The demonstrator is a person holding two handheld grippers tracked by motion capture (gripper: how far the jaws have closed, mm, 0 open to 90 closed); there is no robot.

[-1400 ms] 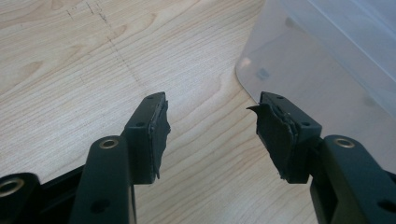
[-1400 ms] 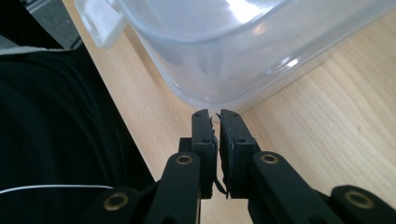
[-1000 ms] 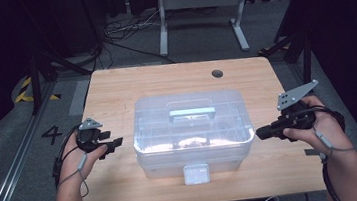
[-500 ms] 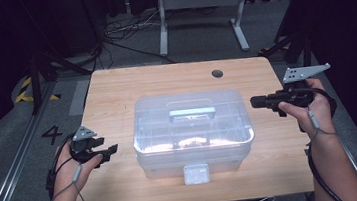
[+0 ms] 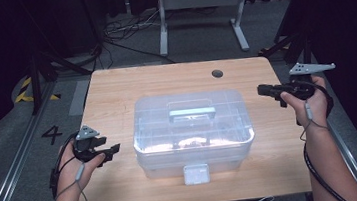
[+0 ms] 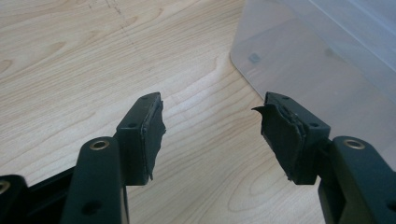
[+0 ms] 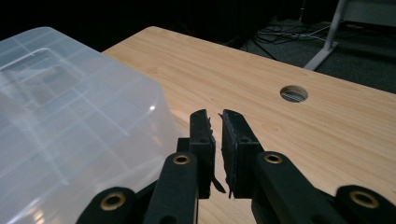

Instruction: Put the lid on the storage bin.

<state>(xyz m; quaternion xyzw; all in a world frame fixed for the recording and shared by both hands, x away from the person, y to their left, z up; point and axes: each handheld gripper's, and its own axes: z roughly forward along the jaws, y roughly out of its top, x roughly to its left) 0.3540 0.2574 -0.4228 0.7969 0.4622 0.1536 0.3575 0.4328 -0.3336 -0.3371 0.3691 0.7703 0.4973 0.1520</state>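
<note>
On the wooden table (image 5: 115,92) the clear lidded box (image 5: 192,129) sits centred between both hands, so bring the left gripper (image 5: 113,148), jaws wide and empty, and the right gripper (image 5: 261,90), jaws just parting from a narrow slit, squarely to its 2 sides.

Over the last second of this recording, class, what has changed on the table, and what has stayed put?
The right gripper moved away from the person along the right side of the clear box, toward the table's far edge. Its jaws have just been opening slightly, a narrow gap with nothing between them. The left gripper shifted a little nearer the person, open and empty. Nothing was grasped or released. The box stayed in place, lid on.
</note>
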